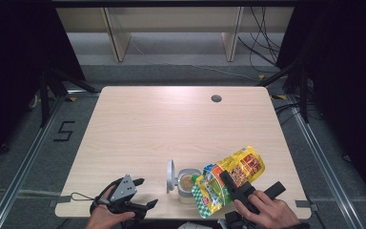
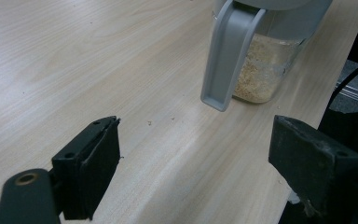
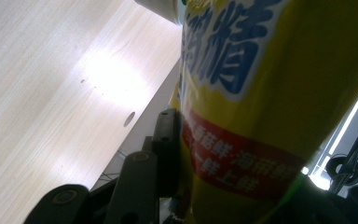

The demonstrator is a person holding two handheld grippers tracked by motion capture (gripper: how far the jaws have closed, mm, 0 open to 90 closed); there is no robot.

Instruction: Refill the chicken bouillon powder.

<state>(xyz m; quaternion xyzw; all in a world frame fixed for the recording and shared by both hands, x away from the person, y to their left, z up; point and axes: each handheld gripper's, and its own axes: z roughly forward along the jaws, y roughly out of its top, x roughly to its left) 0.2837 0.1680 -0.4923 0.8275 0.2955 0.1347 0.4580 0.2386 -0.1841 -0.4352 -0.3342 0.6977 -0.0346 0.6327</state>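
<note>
right jaws pinching yellow pouch [image 1: 229,180] with blue chinese lettering, tilted over jar [image 1: 187,184]; left jaws spread

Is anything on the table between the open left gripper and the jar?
Nothing visible. The left gripper faces the jar across bare table with a few crumbs; the jar's open lid stands on its gripper side.

Pale wooden table [image 1: 147,129] with a round cable hole [image 1: 216,98], dark floor beyond, cables [image 1: 262,47] at back.

A "5" [image 1: 65,130] is marked on the floor.
</note>
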